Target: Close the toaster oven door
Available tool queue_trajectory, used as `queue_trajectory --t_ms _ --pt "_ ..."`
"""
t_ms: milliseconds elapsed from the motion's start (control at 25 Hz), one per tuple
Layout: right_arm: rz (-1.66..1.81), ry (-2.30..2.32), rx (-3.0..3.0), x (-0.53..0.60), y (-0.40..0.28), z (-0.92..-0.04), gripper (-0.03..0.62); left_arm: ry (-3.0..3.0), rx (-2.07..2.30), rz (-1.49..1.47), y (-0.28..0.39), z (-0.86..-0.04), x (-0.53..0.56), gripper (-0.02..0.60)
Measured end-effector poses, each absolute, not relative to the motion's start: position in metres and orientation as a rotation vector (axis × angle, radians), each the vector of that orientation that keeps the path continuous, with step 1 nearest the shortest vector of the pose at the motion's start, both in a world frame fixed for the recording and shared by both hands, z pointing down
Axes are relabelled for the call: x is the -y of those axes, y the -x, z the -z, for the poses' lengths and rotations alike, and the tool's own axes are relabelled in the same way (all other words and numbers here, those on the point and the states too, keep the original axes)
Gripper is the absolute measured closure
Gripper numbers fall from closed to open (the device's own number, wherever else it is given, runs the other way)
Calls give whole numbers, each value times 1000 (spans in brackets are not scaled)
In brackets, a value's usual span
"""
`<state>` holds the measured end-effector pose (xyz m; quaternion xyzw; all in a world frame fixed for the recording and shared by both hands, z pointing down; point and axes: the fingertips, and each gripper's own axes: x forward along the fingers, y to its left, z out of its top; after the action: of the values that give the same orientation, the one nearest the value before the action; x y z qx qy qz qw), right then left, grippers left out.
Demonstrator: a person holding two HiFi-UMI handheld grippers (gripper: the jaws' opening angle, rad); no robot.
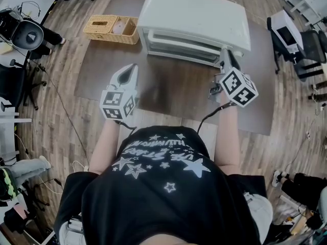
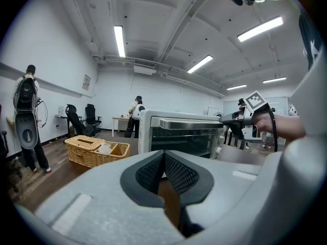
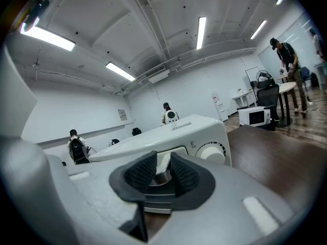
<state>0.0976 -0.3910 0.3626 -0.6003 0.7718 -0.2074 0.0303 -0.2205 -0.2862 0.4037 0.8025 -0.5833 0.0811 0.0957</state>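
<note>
The white toaster oven stands on a dark mat, and its glass door is up against the front. My right gripper is at the oven's front right corner. The chrome right end of the door handle fills the gap between its pads, so it is shut on the handle. In the left gripper view the handle runs along the top of the door, with the right gripper at its end. My left gripper hovers over the mat, left of and short of the oven, shut and empty.
A wicker basket sits on the wooden floor left of the oven. Office chairs and gear stand around the mat's edges. People stand farther back in the room. A second small oven is at the far right.
</note>
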Motion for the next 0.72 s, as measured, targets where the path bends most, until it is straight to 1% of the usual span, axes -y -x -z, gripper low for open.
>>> queue_trajectory --t_ms 520,720 --pt "621 1775 -2429 394 -107 -363 497 -2294 1816 -259 211 -407 265 571" --pt "601 1698 -2492 397 -100 -362 490 -2227 1890 -267 218 -408 244 571"
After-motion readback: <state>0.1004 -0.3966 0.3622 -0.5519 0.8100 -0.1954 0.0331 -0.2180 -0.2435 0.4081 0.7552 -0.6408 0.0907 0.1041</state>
